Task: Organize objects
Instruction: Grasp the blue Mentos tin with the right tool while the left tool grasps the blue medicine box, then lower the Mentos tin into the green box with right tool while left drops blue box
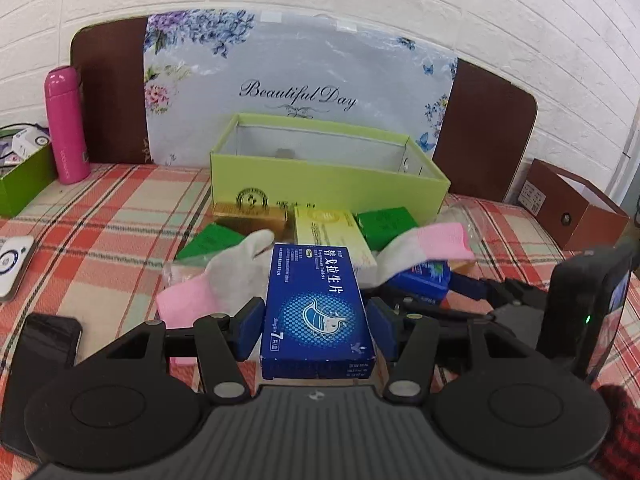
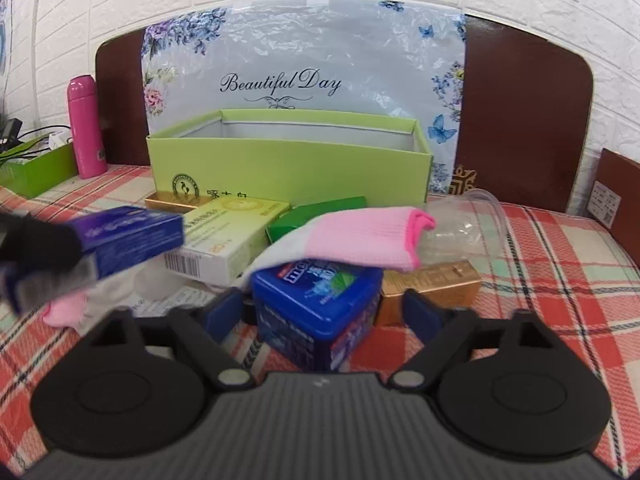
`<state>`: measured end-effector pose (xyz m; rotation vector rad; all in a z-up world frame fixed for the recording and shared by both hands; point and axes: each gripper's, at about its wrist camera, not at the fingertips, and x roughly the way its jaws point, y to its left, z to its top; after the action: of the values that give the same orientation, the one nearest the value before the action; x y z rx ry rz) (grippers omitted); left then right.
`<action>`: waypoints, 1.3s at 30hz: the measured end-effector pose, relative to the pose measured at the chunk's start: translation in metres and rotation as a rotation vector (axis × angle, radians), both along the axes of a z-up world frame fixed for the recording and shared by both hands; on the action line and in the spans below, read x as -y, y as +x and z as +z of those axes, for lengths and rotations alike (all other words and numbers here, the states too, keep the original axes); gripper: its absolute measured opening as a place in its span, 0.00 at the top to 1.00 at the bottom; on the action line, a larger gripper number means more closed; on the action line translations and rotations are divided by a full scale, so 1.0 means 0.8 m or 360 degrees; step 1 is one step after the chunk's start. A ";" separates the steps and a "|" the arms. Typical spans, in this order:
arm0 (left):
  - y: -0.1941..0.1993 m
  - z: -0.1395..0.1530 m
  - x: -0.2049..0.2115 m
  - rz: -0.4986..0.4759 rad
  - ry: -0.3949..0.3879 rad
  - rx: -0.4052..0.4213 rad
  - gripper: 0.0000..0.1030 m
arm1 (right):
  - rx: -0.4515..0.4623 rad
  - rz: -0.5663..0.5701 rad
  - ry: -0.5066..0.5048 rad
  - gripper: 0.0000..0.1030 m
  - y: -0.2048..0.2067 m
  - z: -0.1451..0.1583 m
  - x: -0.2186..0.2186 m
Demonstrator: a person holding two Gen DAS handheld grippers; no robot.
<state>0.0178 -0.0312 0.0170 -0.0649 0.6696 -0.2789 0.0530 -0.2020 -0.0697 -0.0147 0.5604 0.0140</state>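
Observation:
My left gripper (image 1: 316, 320) is shut on a blue medicine box (image 1: 316, 312) and holds it above the pile. It also shows at the left of the right wrist view (image 2: 132, 240). My right gripper (image 2: 324, 312) is open, its fingers either side of a blue square tub (image 2: 316, 312) on the cloth, not touching it. A pink and white sock (image 2: 352, 240) lies over the tub. The open light-green box (image 1: 328, 176) (image 2: 288, 164) stands behind the pile. A yellow-white carton (image 2: 228, 236), green boxes (image 2: 316, 216) and a gold box (image 2: 432, 284) lie around.
A pink flask (image 1: 66, 124) and a green tray (image 1: 24, 184) stand at the left. A black phone (image 1: 44, 344) and a white device (image 1: 14, 264) lie near left. A clear plastic cup (image 2: 468, 224) lies right of the sock. A brown box (image 1: 568, 204) stands at the right.

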 end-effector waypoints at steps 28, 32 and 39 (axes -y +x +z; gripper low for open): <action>0.009 -0.067 0.012 0.0015 0.0024 -0.0216 0.42 | -0.0172 -0.0175 0.0014 0.42 -0.089 0.001 0.049; 0.001 -0.051 0.006 -0.0049 0.0001 -0.0179 0.42 | -0.0185 -0.0031 0.0071 0.42 -0.099 0.010 0.053; 0.010 0.021 -0.008 -0.0126 -0.0113 0.0079 0.42 | 0.0031 0.0204 0.0294 0.42 -0.100 0.071 0.059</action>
<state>0.0256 -0.0249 0.0340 -0.0993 0.6137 -0.3792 -0.0268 -0.2490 -0.0132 0.1291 0.5364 0.1901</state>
